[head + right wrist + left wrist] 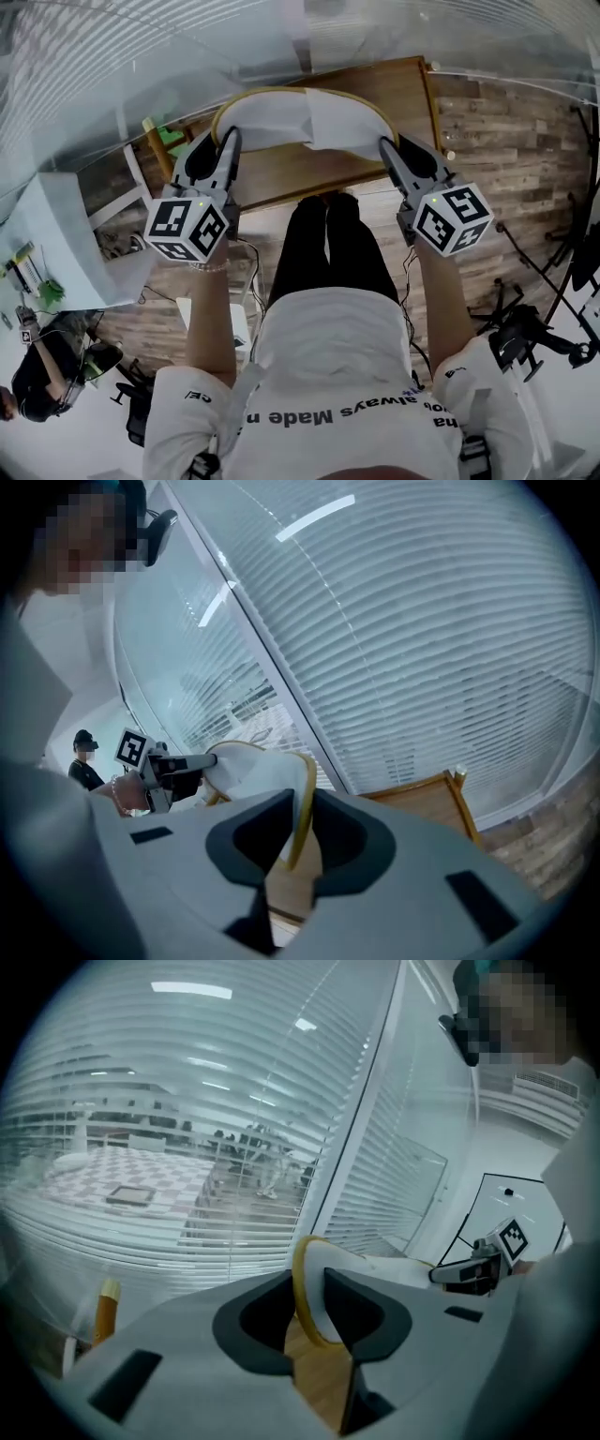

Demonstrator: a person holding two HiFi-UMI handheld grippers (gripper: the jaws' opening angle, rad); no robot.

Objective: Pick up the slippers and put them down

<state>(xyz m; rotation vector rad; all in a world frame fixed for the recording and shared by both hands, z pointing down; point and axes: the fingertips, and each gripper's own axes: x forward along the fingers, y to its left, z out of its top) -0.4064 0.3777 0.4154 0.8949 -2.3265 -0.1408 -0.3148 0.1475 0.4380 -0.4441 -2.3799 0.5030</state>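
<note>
White lettered T-shirt (328,366), black trousers (328,248); grey left tongs (228,142), right tongs (387,146), black-white marker cubes (187,228).

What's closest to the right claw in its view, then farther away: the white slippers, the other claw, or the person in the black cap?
1. white slippers, between its jaws
2. left claw, at their far end
3. person in black cap, behind, far left
</note>
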